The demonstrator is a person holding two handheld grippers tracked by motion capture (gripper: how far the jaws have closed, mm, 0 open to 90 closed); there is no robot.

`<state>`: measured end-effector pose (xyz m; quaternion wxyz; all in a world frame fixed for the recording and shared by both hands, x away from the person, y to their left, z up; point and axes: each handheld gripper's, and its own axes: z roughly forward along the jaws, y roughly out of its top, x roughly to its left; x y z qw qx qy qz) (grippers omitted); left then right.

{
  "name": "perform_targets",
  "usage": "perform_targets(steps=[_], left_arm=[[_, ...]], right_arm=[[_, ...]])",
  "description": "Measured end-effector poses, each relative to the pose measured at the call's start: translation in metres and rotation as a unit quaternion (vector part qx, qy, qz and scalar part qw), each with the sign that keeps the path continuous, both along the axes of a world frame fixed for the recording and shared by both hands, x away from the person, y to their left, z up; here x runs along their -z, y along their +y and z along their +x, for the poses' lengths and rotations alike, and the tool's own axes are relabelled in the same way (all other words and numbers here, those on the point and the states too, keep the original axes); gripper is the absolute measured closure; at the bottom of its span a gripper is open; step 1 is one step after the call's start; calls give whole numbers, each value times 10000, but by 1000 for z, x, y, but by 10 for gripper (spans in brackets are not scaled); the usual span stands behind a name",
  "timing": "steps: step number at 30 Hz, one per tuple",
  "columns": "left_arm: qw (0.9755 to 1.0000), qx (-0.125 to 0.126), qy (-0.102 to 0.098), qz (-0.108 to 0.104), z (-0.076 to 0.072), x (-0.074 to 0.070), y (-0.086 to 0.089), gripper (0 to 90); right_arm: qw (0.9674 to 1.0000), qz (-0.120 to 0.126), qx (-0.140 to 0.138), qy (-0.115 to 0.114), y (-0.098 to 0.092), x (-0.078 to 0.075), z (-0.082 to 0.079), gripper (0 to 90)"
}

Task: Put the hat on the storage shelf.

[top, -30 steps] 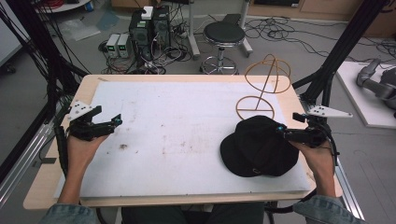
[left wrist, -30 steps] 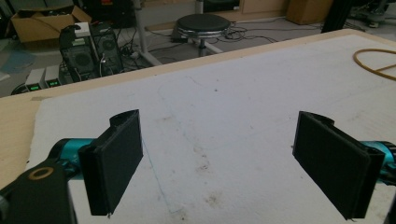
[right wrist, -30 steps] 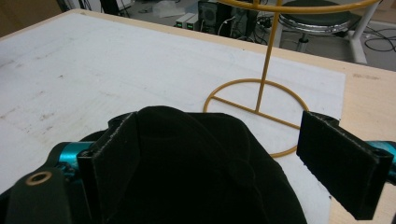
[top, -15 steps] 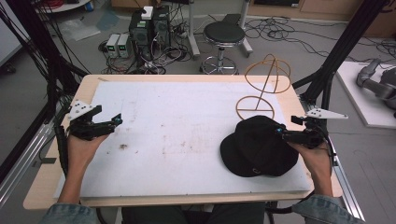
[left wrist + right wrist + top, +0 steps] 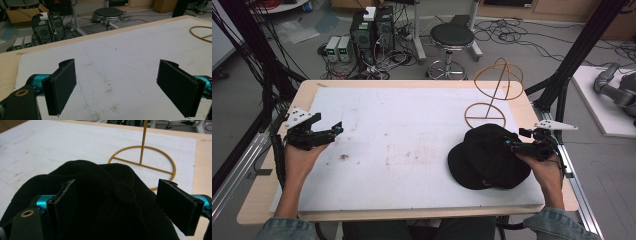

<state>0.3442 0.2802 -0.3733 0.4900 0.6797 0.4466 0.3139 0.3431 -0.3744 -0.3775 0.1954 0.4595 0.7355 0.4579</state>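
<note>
Since the earlier frames: right gripper [image 5: 508,145] drawn back slightly toward the table's right edge, off the crown; left gripper [image 5: 335,131] unchanged in place.

Item: black cap [image 5: 488,155], soft cloth, lying on the white mat [image 5: 402,125] directly ahead of and below the right gripper's jaws, its brim toward the person. In the right gripper view the crown [image 5: 100,195] sits between and just beyond the jaws.

Handling, judged: light, limp, will crumple under a pinch; not fragile, not slippery. Brim likely stiffer than the crown, so the better hold; a fold of crown fabric would also serve.

Right gripper: jaws wide apart, holding nothing.

Left gripper: jaws wide apart, empty, over bare mat, well apart from the cap.

Nearby: yellow wire stand [image 5: 492,100], just beyond the cap from the right gripper.
</note>
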Motion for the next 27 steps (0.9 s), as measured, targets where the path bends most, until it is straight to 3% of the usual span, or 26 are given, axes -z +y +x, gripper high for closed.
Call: perform_targets(steps=[13, 27], left_arm=[[10000, -4, 1, 8, 0, 0, 0, 163], [10000, -19, -7, -3, 0, 0, 1, 164]], right_arm=[[9999, 67, -46, 124, -1, 9, 3, 232], [9996, 0, -169, 235, 2, 12, 4, 467]])
